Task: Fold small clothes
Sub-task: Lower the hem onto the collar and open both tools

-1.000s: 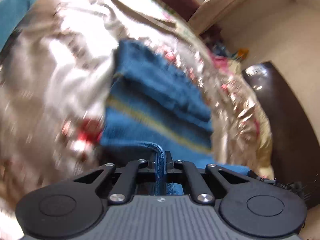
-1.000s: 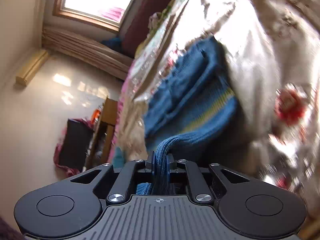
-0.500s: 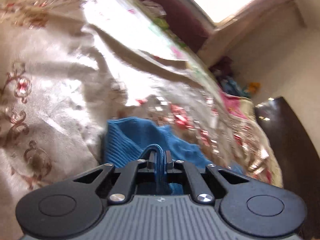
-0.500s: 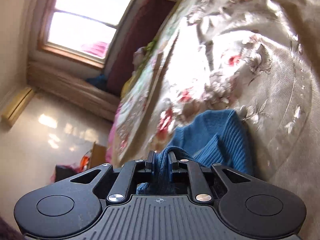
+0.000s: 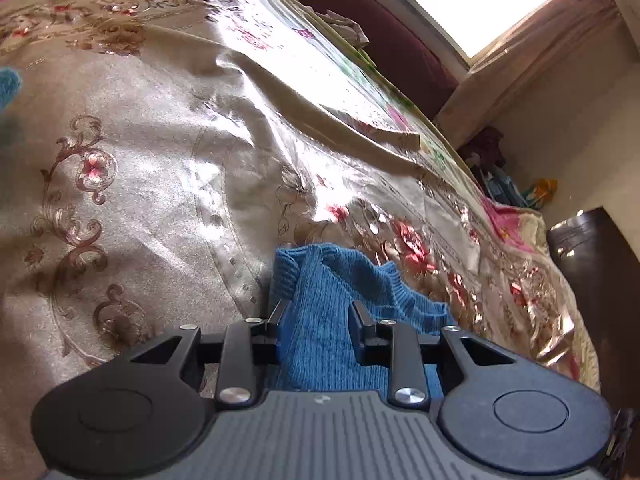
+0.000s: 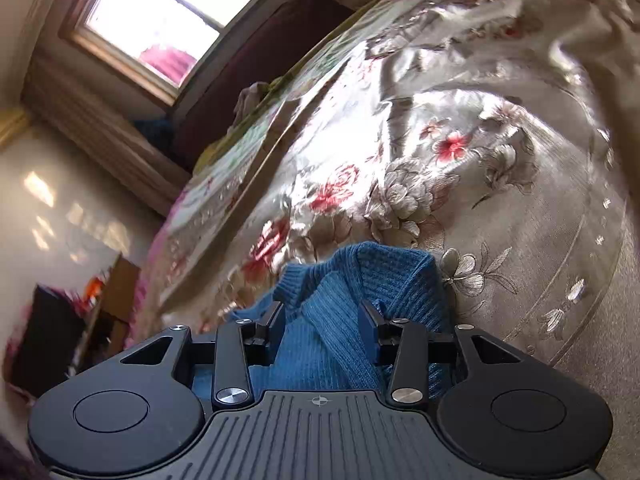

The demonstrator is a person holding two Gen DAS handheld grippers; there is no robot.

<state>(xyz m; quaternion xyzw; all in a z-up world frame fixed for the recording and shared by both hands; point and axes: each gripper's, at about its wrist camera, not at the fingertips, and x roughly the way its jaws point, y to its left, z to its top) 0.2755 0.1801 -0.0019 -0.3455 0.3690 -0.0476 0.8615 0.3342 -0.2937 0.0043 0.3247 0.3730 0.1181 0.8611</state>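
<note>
A small blue knitted sweater (image 5: 340, 280) lies on the shiny floral bedspread (image 5: 140, 160), right in front of both grippers. In the left wrist view my left gripper (image 5: 318, 314) is open, its fingers apart on either side of the knit, which lies loose between them. In the right wrist view the sweater (image 6: 360, 280) shows its ribbed edge folded over. My right gripper (image 6: 322, 314) is open too, with the knit lying between its spread fingers.
The bedspread (image 6: 500, 180) is wrinkled with raised folds (image 5: 340, 128). A bit of another blue cloth (image 5: 8, 84) shows at the far left. A dark headboard (image 5: 380, 32) and a window (image 6: 180, 12) stand beyond the bed. Dark furniture (image 5: 592, 280) stands at the right.
Both grippers were shut on the blue sweater and carried it down toward the bedspread. Now both have opened and let the knit go.
</note>
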